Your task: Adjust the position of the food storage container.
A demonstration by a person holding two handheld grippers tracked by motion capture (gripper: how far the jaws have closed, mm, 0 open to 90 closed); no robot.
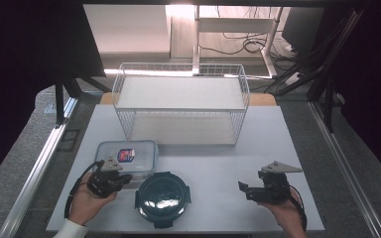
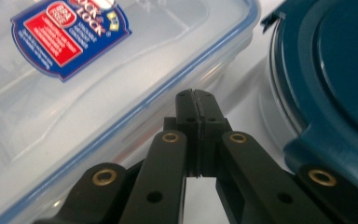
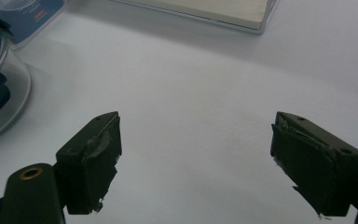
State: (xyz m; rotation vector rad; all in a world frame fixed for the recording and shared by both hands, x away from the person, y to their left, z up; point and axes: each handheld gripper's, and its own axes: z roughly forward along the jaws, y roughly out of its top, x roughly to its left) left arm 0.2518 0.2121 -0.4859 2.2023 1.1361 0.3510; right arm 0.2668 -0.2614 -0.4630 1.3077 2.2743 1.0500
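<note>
A clear rectangular food box (image 1: 126, 156) with a blue-seal lid and a red and blue label lies at the front left of the table. A round glass container with a dark teal lid (image 1: 162, 198) sits just right of it. My left gripper (image 1: 127, 179) is shut, with nothing between its jaws, its tips at the near edge of the clear box (image 2: 74, 93) and beside the round container (image 2: 326, 84). My right gripper (image 1: 242, 188) hovers open over bare tabletop at the front right, and its view (image 3: 196, 158) shows nothing between the jaws.
A white wire basket rack (image 1: 181, 101) with two shelves stands at the back middle of the white table (image 1: 258, 148). Its base (image 3: 205, 11) lies ahead of the right gripper. Dark frames and cables surround the table.
</note>
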